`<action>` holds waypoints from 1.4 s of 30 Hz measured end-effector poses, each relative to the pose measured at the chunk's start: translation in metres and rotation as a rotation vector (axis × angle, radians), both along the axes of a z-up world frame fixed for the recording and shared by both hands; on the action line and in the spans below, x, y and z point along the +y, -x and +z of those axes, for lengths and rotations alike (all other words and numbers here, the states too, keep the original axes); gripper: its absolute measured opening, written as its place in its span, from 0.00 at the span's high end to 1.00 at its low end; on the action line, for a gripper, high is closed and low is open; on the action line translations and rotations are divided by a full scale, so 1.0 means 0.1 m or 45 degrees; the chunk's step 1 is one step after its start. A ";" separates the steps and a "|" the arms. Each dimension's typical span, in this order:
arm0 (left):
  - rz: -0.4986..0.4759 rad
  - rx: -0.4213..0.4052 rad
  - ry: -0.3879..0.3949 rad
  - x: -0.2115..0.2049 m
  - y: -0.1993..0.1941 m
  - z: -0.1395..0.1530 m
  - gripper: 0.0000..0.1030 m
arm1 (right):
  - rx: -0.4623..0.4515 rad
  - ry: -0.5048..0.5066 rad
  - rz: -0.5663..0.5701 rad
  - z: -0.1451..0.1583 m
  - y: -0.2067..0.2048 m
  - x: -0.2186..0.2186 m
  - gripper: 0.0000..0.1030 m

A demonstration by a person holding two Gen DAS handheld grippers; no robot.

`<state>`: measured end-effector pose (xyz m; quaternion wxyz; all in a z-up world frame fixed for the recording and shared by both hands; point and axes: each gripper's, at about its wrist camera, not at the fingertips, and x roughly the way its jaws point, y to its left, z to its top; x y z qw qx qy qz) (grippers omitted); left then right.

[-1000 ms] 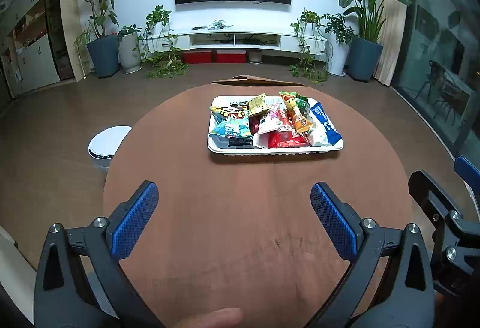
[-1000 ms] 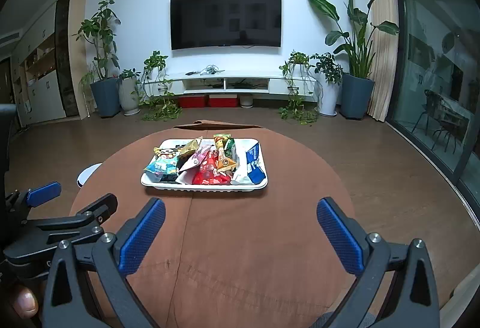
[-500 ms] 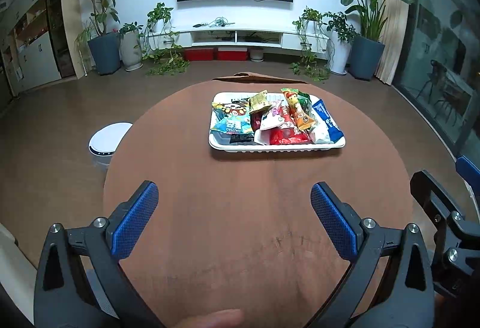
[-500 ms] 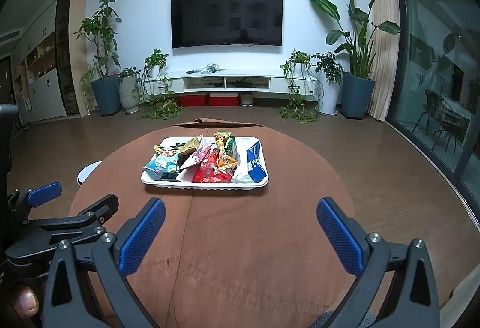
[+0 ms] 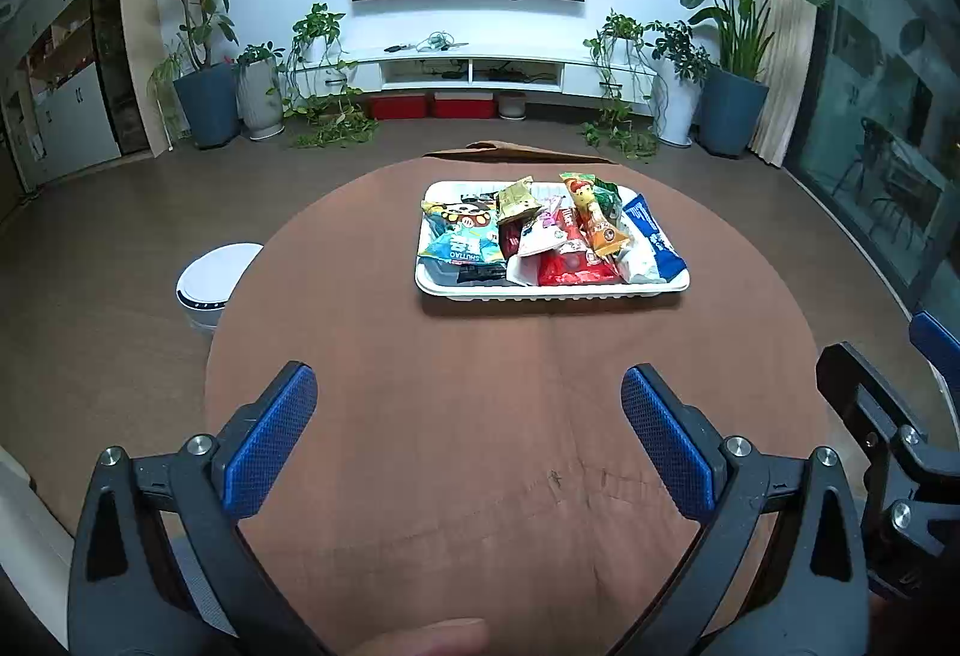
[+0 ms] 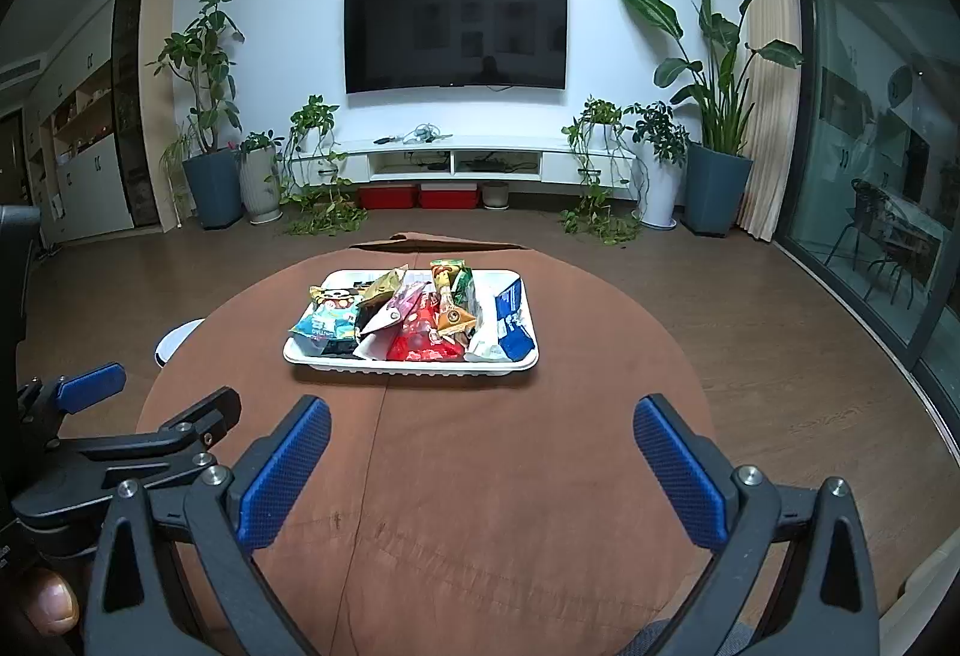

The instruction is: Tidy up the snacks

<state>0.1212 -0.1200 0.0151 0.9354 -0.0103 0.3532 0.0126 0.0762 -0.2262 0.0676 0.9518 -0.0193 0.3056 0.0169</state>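
Both views are dim and bluish, lit from overhead indoor light. The white wall [image 6: 600,74] is the brightest area. A soft shadow lies under the tray [image 5: 552,291]. Fisheye bending curves the edges, and the corners go black. Focus is sharp throughout.

Straight ahead of the jaws, a white wall [image 6: 600,26] carries a dark curved television [image 6: 455,30]. Below it runs a low white media console [image 6: 462,161] with two red boxes [image 6: 420,197] underneath. Potted plants [image 6: 207,116] stand ahead to the left; a tall broad-leaved plant [image 6: 717,116] stands ahead to the right, beside a beige curtain [image 6: 771,86]. Glass sliding doors [image 6: 882,164] occupy the right side. White cabinets [image 6: 84,164] line the left. The floor [image 6: 780,356] is brown wood. A round brown table [image 6: 480,476] lies beneath the jaws.
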 end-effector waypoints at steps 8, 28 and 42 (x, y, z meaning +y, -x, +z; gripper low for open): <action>-0.001 0.003 0.002 -0.01 0.01 0.00 0.00 | 0.004 0.001 0.002 -0.02 0.01 0.00 0.00; -0.002 0.004 0.004 -0.01 0.01 -0.03 0.00 | 0.007 0.002 0.002 -0.01 0.01 0.01 0.00; -0.003 0.006 0.004 -0.01 0.01 -0.03 0.00 | 0.010 0.002 0.003 -0.01 0.01 0.01 0.00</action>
